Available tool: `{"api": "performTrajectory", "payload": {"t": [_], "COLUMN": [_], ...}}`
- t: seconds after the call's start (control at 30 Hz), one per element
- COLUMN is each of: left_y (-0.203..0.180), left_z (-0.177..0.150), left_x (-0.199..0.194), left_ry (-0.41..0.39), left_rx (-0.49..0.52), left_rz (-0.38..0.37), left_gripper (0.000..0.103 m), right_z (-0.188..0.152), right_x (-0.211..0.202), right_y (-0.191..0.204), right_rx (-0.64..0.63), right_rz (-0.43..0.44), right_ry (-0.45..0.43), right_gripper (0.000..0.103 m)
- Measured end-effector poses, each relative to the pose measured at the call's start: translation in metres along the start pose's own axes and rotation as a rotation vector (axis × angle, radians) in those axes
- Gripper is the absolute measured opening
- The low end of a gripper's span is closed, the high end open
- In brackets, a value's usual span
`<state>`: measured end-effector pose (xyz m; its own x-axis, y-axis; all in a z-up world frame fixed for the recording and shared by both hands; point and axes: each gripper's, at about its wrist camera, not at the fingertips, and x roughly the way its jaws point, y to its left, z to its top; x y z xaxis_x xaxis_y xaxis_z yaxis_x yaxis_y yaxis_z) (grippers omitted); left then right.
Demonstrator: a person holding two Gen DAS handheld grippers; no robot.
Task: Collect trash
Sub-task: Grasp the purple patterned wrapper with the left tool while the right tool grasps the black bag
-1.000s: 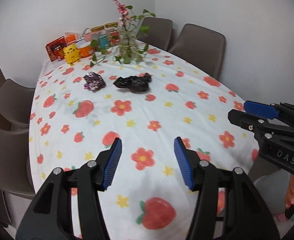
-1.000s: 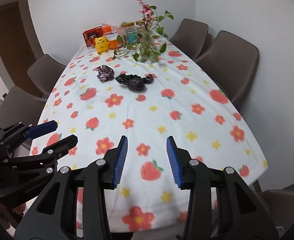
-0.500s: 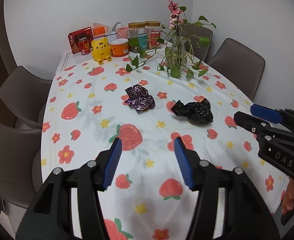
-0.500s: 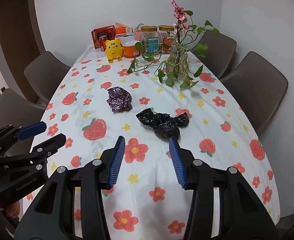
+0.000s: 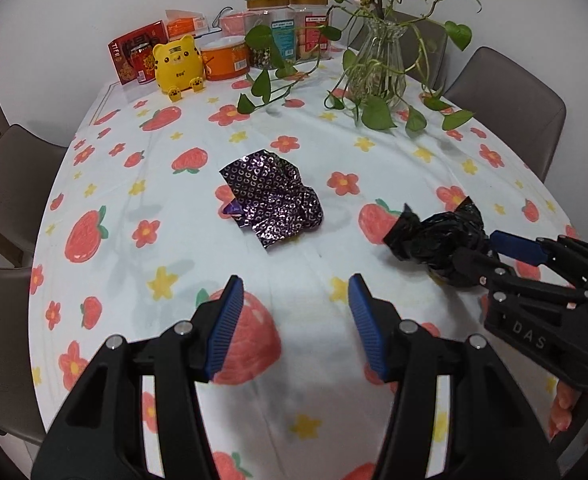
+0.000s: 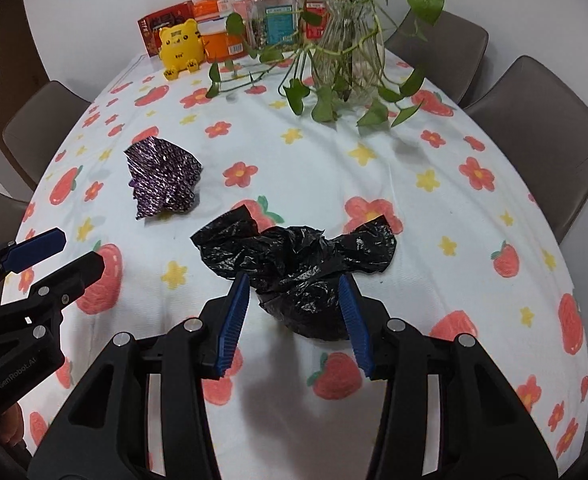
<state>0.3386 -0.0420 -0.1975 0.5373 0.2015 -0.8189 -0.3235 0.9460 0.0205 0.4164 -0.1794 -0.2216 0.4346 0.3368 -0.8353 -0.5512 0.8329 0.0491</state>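
Two pieces of trash lie on the counter [image 5: 133, 264]: a crumpled purple patterned wrapper [image 5: 271, 198] and a crumpled glossy black plastic bag [image 6: 298, 270]. The right hand-held gripper [image 6: 294, 312] stands half open, straddling the bag's near end without pinching it. The left hand-held gripper [image 5: 291, 318], half open and empty, has the wrapper just ahead. One glass vase [image 5: 378, 64] holds trailing green vines.

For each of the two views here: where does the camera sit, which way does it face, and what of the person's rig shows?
Left wrist: on the left gripper, facing down the table toward the purple wrapper; its open fingers and the right gripper show.
Right wrist: on the right gripper, facing the black bag, which lies between its open fingers; the left gripper shows.
Shared: both pieces of trash, the vase, the yellow toy.
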Motion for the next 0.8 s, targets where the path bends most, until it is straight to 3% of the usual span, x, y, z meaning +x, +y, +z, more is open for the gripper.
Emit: {"api": "performTrajectory", "payload": {"t": [0.1, 0.2, 0.3, 0.5, 0.57, 0.63, 0.8], "left_y": [0.000, 0.000, 0.000, 0.006, 0.008, 0.009, 0.009], "left_z": [0.006, 0.014, 0.023, 0.039, 0.041, 0.040, 0.038], "left_x": [0.018, 0.034, 0.046, 0.072, 0.080, 0.085, 0.082], "left_ry": [0.010, 0.011, 0.003, -0.002, -0.008, -0.009, -0.035], "left_rx": [-0.008, -0.004, 0.000, -0.021, -0.030, -0.029, -0.020], "left_rz": [0.000, 0.007, 0.018, 0.030, 0.021, 0.021, 0.009], "left_gripper": [0.055, 0.055, 0.055, 0.055, 0.042, 0.020, 0.011], "right_z": [0.007, 0.023, 0.042, 0.069, 0.073, 0.075, 0.077], "right_x": [0.011, 0.019, 0.027, 0.043, 0.047, 0.050, 0.053], "right_y": [0.003, 0.003, 0.003, 0.007, 0.008, 0.010, 0.012], "right_rx": [-0.035, -0.052, -0.055, -0.062, -0.063, -0.065, -0.063], "right_rz": [-0.008, 0.002, 0.016, 0.042, 0.049, 0.055, 0.065], "right_ry": [-0.026, -0.042, -0.060, -0.081, -0.082, -0.083, -0.086], "right_gripper": [0.043, 0.025, 0.018, 0.014, 0.014, 0.014, 0.014]}}
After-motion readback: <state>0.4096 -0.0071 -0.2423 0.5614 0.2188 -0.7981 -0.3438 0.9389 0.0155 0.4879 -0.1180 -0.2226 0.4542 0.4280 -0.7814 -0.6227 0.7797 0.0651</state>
